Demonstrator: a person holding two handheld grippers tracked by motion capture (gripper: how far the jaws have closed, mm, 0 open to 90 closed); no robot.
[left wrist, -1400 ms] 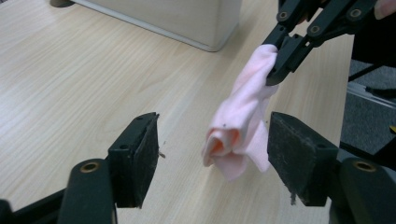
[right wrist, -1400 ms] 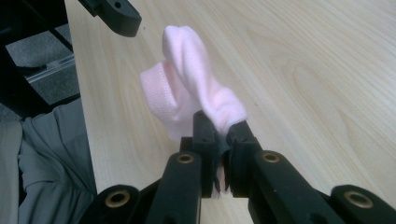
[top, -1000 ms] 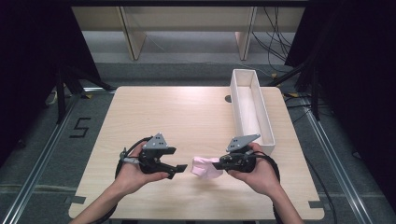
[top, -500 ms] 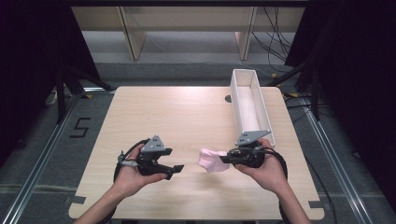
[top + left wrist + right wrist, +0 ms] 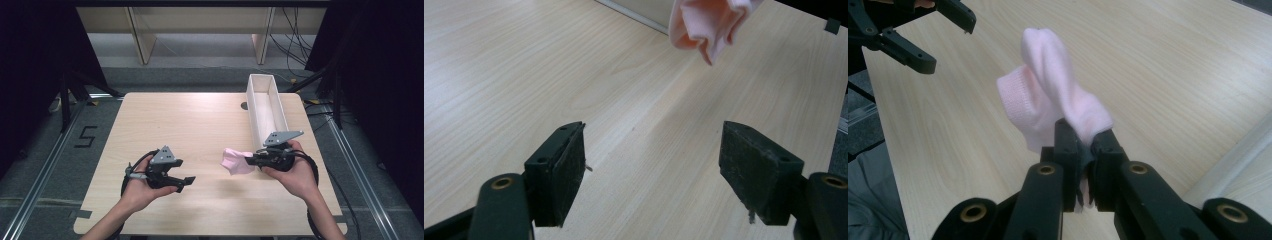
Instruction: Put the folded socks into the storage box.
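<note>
A small pink sock (image 5: 237, 161) hangs clear of the wooden table (image 5: 190, 120), folded over and pinched at one end by my right gripper (image 5: 248, 161), which is shut on it. In the right gripper view the sock (image 5: 1053, 102) bulges out past the closed jaws of the right gripper (image 5: 1084, 145). My left gripper (image 5: 186, 182) sits low over the table's near left part, open and holding nothing. In the left gripper view the left gripper (image 5: 651, 167) has bare tabletop between its fingers, and the sock (image 5: 709, 22) hangs at the top edge.
A long, narrow white box (image 5: 255, 112) stands along the table's right side, just behind my right hand. A dark round hole (image 5: 244, 105) lies in the tabletop beside the box. Dark floor and cables surround the table.
My right gripper has lifted the sock off the table and carried it to the right and farther away, toward the white box. The left gripper has stayed where it was.
</note>
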